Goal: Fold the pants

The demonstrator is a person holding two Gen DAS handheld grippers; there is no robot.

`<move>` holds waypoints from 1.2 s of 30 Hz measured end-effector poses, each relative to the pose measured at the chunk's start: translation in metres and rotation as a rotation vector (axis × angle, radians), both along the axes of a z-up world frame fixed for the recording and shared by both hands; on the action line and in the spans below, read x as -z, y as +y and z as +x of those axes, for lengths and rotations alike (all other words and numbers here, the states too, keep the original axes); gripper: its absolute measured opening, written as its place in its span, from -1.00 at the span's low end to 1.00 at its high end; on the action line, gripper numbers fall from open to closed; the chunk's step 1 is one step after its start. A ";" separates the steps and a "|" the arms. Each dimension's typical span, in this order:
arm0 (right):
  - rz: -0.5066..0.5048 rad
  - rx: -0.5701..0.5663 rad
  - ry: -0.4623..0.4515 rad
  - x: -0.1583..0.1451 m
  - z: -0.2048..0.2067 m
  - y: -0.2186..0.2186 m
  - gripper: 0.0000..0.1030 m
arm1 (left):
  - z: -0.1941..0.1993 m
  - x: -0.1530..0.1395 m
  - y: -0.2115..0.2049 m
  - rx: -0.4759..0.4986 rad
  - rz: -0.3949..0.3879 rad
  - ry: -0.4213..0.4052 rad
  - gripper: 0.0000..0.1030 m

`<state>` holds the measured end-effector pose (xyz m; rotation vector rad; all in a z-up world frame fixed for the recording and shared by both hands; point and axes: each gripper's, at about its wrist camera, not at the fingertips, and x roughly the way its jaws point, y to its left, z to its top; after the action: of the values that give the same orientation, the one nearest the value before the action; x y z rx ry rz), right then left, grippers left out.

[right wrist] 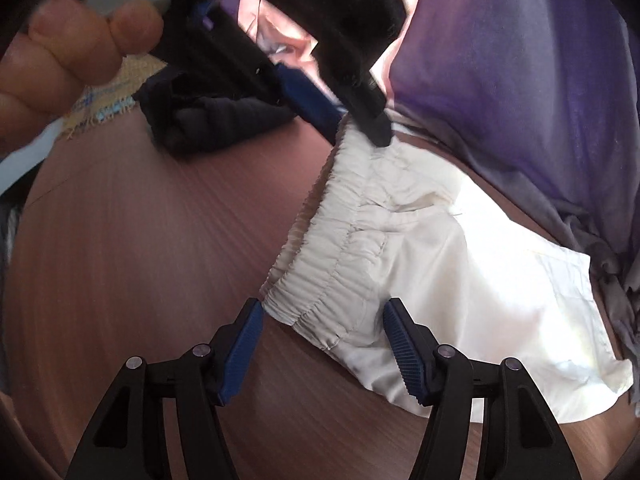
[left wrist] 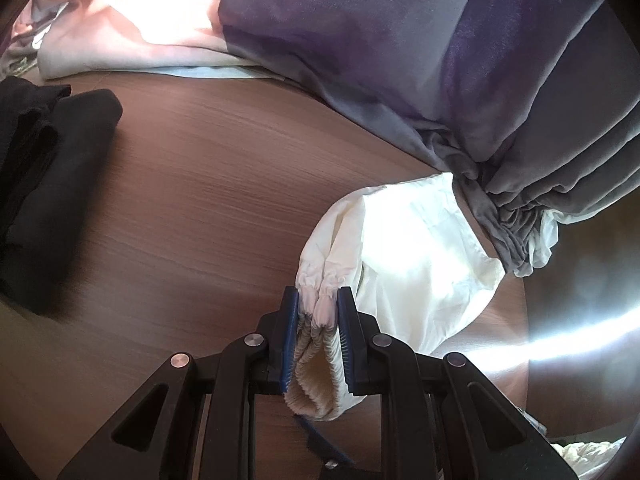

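Where the left gripper (left wrist: 318, 300) pinches it, cream pants (right wrist: 460, 264) bunch, sunlit

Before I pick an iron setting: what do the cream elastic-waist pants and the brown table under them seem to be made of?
The cream elastic-waist pants look like thin woven cotton or a cotton blend, matte, finely creased, with a gathered waistband; the exact fibre can't be told. The brown table looks like wood-grain laminate or veneer: straight streaks and a smooth, slightly glossy face.
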<state>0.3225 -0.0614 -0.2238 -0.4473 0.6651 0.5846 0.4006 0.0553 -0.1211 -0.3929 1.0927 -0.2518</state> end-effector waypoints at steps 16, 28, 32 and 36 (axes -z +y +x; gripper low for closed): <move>0.340 0.113 0.118 -0.086 0.008 -0.070 -0.20 | 0.001 -0.052 -0.031 0.087 0.014 -0.117 -0.61; 0.458 0.231 0.051 -0.127 0.021 -0.130 -0.20 | 0.049 -0.092 -0.111 0.214 0.050 -0.166 -0.61; 0.512 0.257 0.071 -0.129 0.037 -0.159 -0.20 | 0.073 -0.093 -0.139 0.229 0.072 -0.150 -0.61; 0.536 0.294 0.088 -0.128 0.058 -0.183 -0.20 | 0.101 -0.084 -0.169 0.240 0.079 -0.104 -0.61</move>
<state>0.3806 -0.2442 -0.0961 0.1766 0.6145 0.4795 0.5011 -0.1135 -0.0368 -0.1754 1.0435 -0.4353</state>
